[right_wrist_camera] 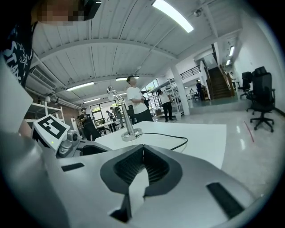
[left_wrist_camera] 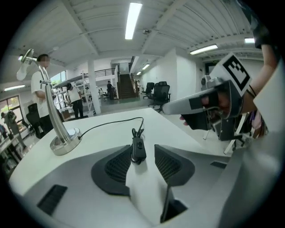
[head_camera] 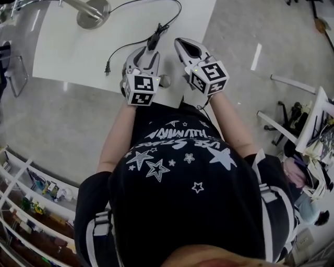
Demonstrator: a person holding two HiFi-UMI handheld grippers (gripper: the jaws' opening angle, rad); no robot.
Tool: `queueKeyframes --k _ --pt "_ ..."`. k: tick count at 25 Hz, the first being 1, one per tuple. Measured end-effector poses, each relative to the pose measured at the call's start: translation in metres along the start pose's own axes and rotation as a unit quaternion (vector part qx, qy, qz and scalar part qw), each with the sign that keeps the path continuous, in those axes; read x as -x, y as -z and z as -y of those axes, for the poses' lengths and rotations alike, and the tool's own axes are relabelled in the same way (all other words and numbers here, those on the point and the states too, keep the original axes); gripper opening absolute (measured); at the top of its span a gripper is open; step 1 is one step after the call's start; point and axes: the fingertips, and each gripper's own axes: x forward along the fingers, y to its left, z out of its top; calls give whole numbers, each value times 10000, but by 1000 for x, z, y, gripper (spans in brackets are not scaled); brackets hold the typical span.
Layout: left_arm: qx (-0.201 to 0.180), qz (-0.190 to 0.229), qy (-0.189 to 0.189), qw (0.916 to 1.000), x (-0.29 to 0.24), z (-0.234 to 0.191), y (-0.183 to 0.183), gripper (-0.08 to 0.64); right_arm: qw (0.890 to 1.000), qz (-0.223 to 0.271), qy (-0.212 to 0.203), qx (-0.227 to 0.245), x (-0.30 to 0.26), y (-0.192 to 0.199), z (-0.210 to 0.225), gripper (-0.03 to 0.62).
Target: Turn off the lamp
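A silver desk lamp (left_wrist_camera: 52, 116) stands on its round base (head_camera: 93, 13) at the far left of the white table (head_camera: 68, 47). Its black cord (left_wrist_camera: 109, 122) runs to an inline switch (left_wrist_camera: 138, 150). The switch lies on the table between the jaws of my left gripper (left_wrist_camera: 142, 147), which is open, its pads apart from the switch. In the head view the left gripper (head_camera: 149, 52) sits just short of the switch (head_camera: 154, 40). My right gripper (head_camera: 181, 43) hovers beside it to the right; in its own view the right gripper (right_wrist_camera: 143, 147) is shut with nothing in it.
The cord's plug (head_camera: 108, 68) lies loose near the table's front edge. Past the table stand several people (right_wrist_camera: 135, 104) and office chairs (left_wrist_camera: 159, 94). Shelves (head_camera: 31, 198) are at the lower left of the head view and a white rack (head_camera: 313, 130) at the right.
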Motion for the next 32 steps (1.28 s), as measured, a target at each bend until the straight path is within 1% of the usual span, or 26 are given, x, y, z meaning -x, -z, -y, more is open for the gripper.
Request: queueKeyframes --k 2,4,5,11,16,18,25,30,32 --pt "-180 -137 34 9997 -8 2 7 162 9997 -148 16 216 -6 4 -1 6" --pt "-220 -233 52 9995 -14 3 14 163 9987 -252 10 448 -12 7 -4 6" --pt "-231 -268 51 9994 -17 2 16 163 9984 -278 -19 493 -15 9 -5 6" --pt "-176 -524 124 9984 -28 -4 26 161 9979 -476 -147 412 -30 17 -9 6" --pt "-155 -440 203 9987 -31 -9 23 156 9953 -730 -482 408 -41 25 -18 6" --pt "-83 -419 270 9987 -30 -10 22 132 9942 -812 -559 429 -47 26 -22 6" --pt "56 -414 383 9984 -30 -11 24 127 9885 -1225 -740 491 -66 37 -28 6" --pt "158 -416 453 9980 -30 -11 24 127 9825 -1551 -794 653 -75 44 -30 6" --pt "190 -434 491 9977 -30 -12 24 127 9811 -1652 -811 606 -77 44 -30 6"
